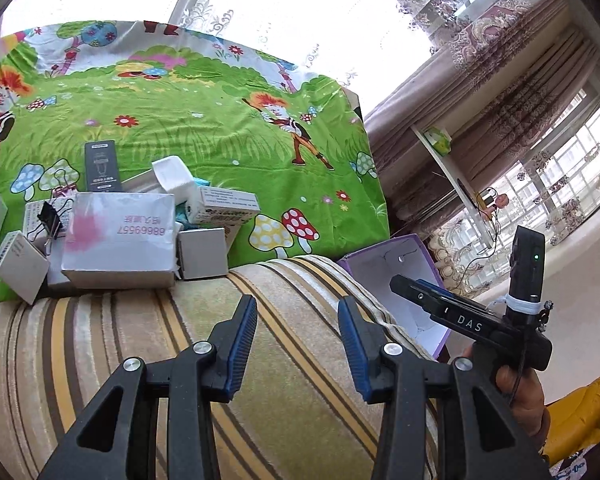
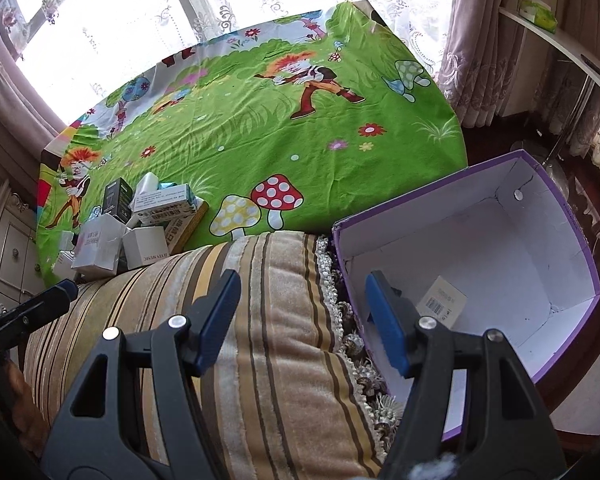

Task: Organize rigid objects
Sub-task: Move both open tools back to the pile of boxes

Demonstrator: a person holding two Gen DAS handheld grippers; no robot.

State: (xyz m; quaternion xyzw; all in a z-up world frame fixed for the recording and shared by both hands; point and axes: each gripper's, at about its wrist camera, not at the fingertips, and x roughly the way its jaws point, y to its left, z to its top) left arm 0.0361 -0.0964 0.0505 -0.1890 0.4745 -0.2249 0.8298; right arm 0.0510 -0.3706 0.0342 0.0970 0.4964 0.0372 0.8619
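A pile of small boxes lies on the green sheet: a large white box [image 1: 120,236] printed with digits, a black box [image 1: 103,166], several small white ones [image 2: 144,248] and a black binder clip [image 1: 50,218]. My left gripper [image 1: 297,308] stands open over the striped cushion, with nothing between its blue pads. My right gripper [image 2: 303,280] is open too and holds nothing; it hovers over the cushion's fringe beside an open purple box [image 2: 420,232]. A small white barcoded box [image 2: 442,300] lies inside the purple box. In the left wrist view a hand [image 1: 520,388] holds the right gripper [image 1: 410,288] by the purple box [image 1: 384,276].
A green cartoon sheet [image 1: 220,140] covers the surface behind the striped cushion [image 1: 180,340]. Lace curtains and windows stand behind. A white shelf [image 1: 452,176] is at the right and a cabinet [image 2: 12,248] at the far left of the right wrist view. The left gripper's tip [image 2: 62,294] shows there.
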